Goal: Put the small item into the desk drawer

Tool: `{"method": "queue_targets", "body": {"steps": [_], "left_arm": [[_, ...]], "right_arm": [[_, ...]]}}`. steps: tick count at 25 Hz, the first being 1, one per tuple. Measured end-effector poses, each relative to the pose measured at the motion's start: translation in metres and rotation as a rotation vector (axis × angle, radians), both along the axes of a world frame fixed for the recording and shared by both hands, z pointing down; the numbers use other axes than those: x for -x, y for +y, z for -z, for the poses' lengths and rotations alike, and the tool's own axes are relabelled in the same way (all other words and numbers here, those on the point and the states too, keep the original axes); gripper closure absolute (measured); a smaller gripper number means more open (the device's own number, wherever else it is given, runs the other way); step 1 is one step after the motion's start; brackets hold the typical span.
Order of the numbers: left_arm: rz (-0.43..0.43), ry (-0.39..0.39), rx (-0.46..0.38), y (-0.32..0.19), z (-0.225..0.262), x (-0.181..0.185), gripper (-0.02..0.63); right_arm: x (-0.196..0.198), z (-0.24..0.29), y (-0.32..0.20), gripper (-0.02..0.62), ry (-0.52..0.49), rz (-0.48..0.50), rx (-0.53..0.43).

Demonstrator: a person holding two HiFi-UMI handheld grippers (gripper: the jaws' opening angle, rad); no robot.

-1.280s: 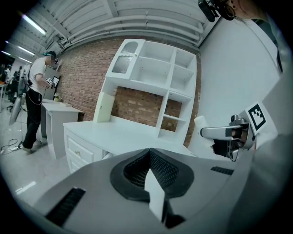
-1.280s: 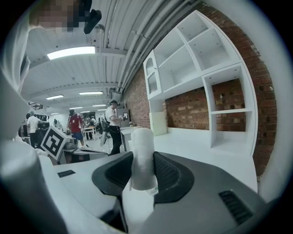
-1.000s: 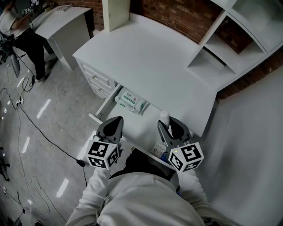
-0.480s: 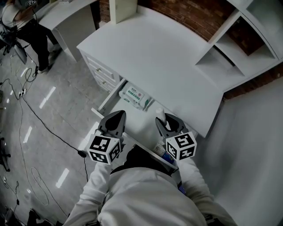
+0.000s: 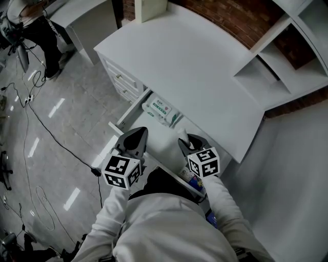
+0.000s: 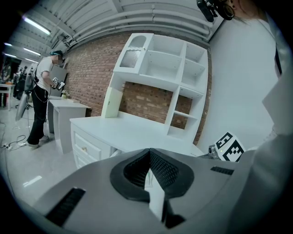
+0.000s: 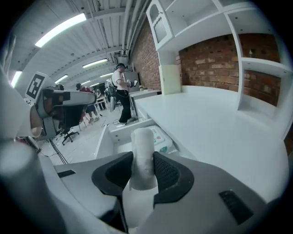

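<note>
A white counter [image 5: 205, 66] is filling the scene, its drawer [image 5: 124, 116] standing open on the near side with a pack of wipes [image 5: 162, 111] lying at the far end. The left hand-held gripper [image 5: 134, 139] is hovering with jaws pressed together on nothing. The right hand-held gripper [image 7: 143, 170] is clamping the small item [image 7: 143, 153] above the drawer's near right part. Released too high, this smooth, pale, round-topped cylinder may topple and roll.

Two grippers are working here: the left gripper [image 5: 137, 134] and the right gripper [image 5: 187, 140]. One white bottle [image 7: 143, 155] is sitting in jaws; one pack of wipes [image 5: 163, 110] is lying in one open drawer [image 5: 123, 118]. A near bench [image 5: 189, 66], a far bench [image 5: 82, 13], one shelf unit [image 5: 277, 56] and one bystander [image 5: 38, 36] are standing around.
</note>
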State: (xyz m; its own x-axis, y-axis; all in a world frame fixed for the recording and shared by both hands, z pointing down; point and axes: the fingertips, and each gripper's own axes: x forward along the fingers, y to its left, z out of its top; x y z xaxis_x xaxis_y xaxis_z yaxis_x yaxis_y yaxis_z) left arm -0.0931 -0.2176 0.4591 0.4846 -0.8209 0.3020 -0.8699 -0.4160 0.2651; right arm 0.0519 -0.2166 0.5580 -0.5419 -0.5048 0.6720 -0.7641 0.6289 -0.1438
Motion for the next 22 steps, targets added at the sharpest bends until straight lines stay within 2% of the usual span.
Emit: {"method": "queue_targets", "body": {"steps": [7,22], "left_arm": [[0.003,-0.004,0.015,-0.001,-0.005,0.000,0.589],[0.037,-0.008,0.042,-0.003,-0.013,0.008,0.589]], "right_arm": [[-0.002,-0.043,0.004,0.440,0.076,0.021,0.096],[-0.005,-0.119,0.020,0.440,0.263,0.130,0.257]]}}
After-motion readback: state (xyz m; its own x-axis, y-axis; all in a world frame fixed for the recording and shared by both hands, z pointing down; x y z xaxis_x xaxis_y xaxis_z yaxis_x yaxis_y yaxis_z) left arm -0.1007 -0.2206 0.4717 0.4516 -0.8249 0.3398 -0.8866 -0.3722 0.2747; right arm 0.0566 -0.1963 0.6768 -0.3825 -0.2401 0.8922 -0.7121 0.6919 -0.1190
